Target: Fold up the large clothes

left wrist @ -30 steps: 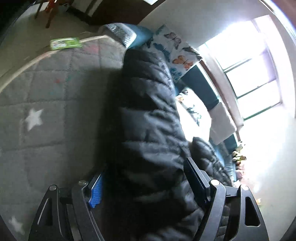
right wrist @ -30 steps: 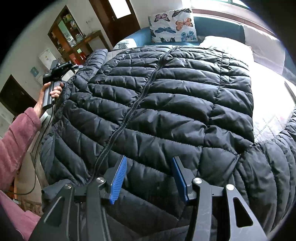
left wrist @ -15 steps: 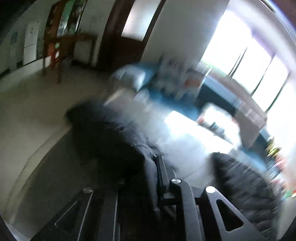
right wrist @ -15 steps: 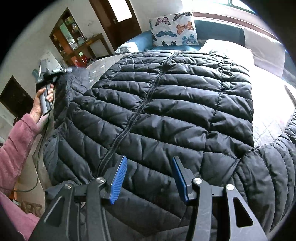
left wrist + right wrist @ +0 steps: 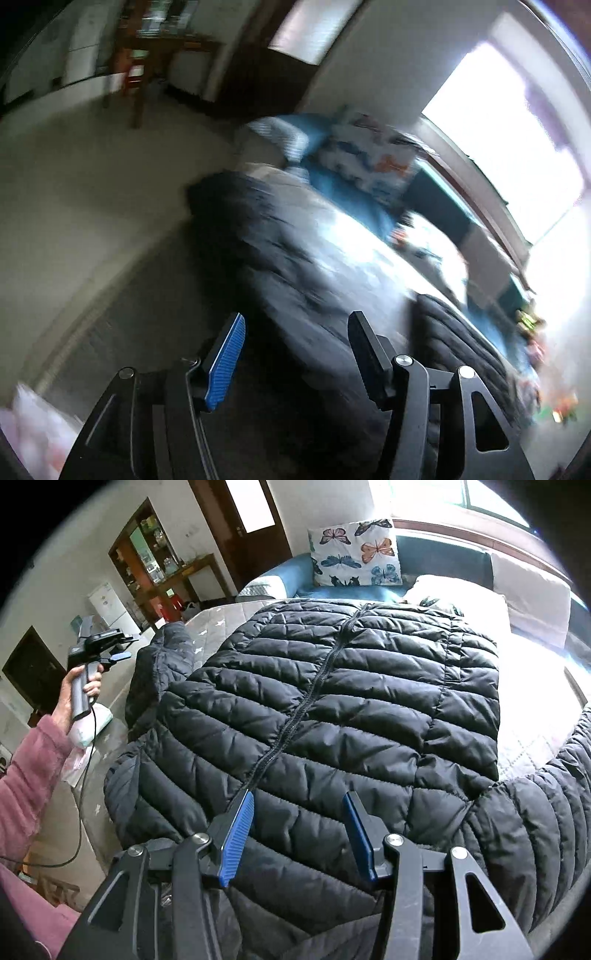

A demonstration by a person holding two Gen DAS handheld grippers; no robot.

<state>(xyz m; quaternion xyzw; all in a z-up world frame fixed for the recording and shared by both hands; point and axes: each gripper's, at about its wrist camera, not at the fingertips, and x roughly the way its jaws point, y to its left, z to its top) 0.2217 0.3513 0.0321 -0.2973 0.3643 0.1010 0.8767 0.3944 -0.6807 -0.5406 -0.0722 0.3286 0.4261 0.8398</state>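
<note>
The left gripper [image 5: 295, 354], black with blue-ribbed pads, is opening its jaws, with nothing between them. It shows in the right wrist view too, raised in the person's left hand [image 5: 79, 686] (pink fleecy sleeve [image 5: 29, 771] behind). The matching right gripper [image 5: 299, 834] hangs with jaws parted, gripping nothing.

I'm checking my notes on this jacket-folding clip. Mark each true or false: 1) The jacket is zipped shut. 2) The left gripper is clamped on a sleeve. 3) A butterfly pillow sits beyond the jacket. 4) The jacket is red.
1) True: the black puffer jacket lies flat with its zipper closed.
2) False: the left gripper is lifted clear of the sleeve, its jaws opening with nothing between them.
3) True: the butterfly pillow stands behind it.
4) False: it is black.
</note>
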